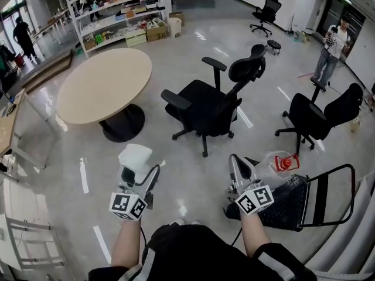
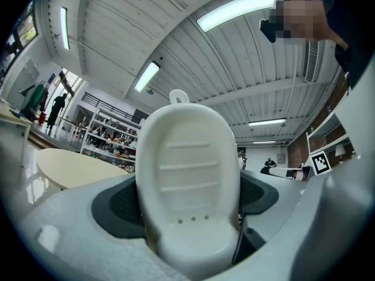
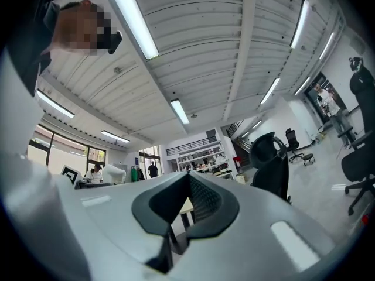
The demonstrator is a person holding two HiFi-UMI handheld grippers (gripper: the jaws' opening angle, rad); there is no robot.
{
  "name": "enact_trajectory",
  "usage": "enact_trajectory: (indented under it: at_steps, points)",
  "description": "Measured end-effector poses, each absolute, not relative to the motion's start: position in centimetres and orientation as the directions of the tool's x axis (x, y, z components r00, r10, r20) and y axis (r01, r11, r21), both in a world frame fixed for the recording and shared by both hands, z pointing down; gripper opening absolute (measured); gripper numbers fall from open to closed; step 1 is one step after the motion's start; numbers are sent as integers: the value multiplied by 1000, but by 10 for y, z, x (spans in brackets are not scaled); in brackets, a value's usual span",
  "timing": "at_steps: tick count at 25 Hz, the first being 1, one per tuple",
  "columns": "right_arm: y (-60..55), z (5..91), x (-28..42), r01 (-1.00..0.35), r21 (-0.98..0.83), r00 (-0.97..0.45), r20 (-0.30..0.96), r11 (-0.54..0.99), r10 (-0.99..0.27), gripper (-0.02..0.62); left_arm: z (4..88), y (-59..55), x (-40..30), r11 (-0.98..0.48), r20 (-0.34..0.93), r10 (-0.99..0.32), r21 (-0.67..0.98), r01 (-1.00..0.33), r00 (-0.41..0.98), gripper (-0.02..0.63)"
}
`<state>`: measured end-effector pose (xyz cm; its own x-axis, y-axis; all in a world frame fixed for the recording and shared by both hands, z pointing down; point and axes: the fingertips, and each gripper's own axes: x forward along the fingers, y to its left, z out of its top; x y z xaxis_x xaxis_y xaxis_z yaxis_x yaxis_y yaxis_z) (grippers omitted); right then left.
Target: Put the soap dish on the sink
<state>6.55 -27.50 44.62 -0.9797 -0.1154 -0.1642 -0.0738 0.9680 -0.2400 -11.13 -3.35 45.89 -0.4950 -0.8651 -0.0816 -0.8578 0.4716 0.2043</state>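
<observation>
Closest under the head camera is the person's dark top [image 1: 193, 253], with both bare forearms reaching out over the glossy grey floor [image 1: 193, 174]. The left hand-held gripper [image 1: 140, 171] is clamped on a white plastic soap dish [image 1: 136, 156], which sticks up from between its jaws. From above, the dish is only a pale lump. The left gripper view shows much more: the dish stands upright between the dark pads [image 2: 120, 206], its hollow face towards the lens, with three raised ribs, three small drain holes near the bottom and a rounded tab on top. The right hand-held gripper [image 1: 237, 167] is level with the left and well apart from it. Its own view shows the jaws pressed together with nothing between them.

Just right of that gripper sits a black mesh-seated frame chair [image 1: 293, 202] with a clear plastic bag and something red [image 1: 287, 163] on its near edge. Further out, a black swivel office chair [image 1: 208, 101] stands straight ahead, a round beige desk on a black pedestal [image 1: 105, 84] lies to its left, and a second black office chair [image 1: 319, 116] is to the right. Against the far wall are white shelves loaded with boxes [image 1: 117, 10], and a person [image 1: 331, 45] stands at the far right.
</observation>
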Motion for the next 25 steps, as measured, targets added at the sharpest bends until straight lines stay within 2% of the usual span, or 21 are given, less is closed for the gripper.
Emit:
enact_trajectory:
  at_steps: [10, 25]
  points:
    - [-234, 462, 25, 74, -281, -990, -139, 957, 36, 6, 462, 31, -107, 605, -45, -779, 208, -768, -626, 460]
    - [-130, 448, -120, 206, -220, -974, -140, 954, 178, 6, 463, 152, -216, 695, -101, -686, 201, -691, -720, 460]
